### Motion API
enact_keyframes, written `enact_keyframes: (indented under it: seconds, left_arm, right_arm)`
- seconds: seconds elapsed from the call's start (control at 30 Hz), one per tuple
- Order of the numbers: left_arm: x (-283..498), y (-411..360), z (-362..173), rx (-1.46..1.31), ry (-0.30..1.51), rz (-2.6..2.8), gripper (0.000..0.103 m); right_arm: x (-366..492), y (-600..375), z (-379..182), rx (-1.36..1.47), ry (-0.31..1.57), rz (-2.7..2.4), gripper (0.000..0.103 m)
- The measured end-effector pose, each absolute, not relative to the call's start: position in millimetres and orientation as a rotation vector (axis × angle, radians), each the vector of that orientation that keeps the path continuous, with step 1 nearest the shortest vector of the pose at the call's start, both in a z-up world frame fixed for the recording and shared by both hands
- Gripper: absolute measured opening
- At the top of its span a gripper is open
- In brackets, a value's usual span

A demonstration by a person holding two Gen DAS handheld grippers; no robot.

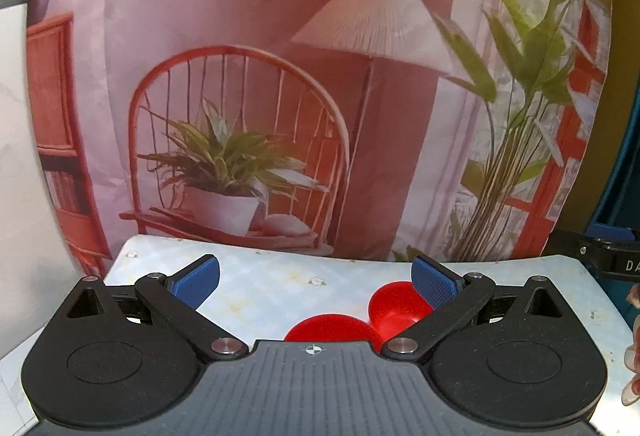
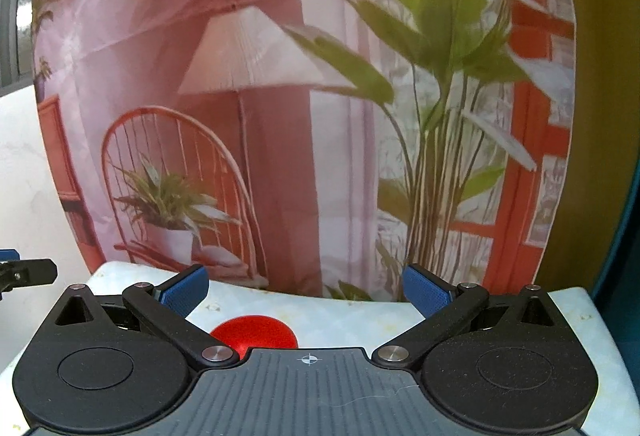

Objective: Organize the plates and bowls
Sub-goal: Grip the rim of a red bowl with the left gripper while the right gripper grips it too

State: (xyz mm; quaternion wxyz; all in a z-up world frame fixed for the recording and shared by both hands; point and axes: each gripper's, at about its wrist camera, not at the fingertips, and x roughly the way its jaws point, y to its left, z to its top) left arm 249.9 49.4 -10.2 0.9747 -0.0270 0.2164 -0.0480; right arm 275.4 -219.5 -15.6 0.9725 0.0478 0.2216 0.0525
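Observation:
In the left wrist view my left gripper (image 1: pixel 316 282) is open and empty above a pale patterned table (image 1: pixel 256 296). Two red dishes lie below it: a red bowl (image 1: pixel 394 310) by the right finger and a red plate (image 1: pixel 332 328) partly hidden under the gripper body. In the right wrist view my right gripper (image 2: pixel 306 294) is open and empty. One red dish (image 2: pixel 254 332) lies below it, left of centre, its near part hidden by the gripper body.
A printed backdrop (image 1: pixel 280 96) of a chair, lamp and plants hangs just behind the table's far edge. Part of the other gripper shows at the right edge (image 1: pixel 616 260) and at the left edge (image 2: pixel 24 272). A white wall (image 2: pixel 24 196) is on the left.

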Motion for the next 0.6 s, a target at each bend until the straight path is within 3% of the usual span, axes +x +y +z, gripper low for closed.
enact_keyframes:
  seconds: [0.17,0.27,0.4,0.47,0.6]
  left_arm:
    - [280,38,-28,-0.04,0.47,-0.135,0.102]
    - [301,24,-43,0.008,0.495,-0.188,0.099]
    - [336,7,-65,0.035,0.586,-0.242,0.08]
    - [349,-1,-75,0.04,0.618,-0.263,0.079]
    - [368,-15,-92,0.074,0.675,-0.314,0.064]
  right_arm:
    - [290,-219,-38,0.092,0.464,0.106,0.102]
    - [299,-220,-58,0.127,0.498,0.124,0.095]
    - [310,-217,-82,0.146,0.559,0.136,0.076]
    - [318,-215,-92,0.154,0.598,0.146,0.07]
    - [333,-210,-109,0.159,0.668,0.167,0.056]
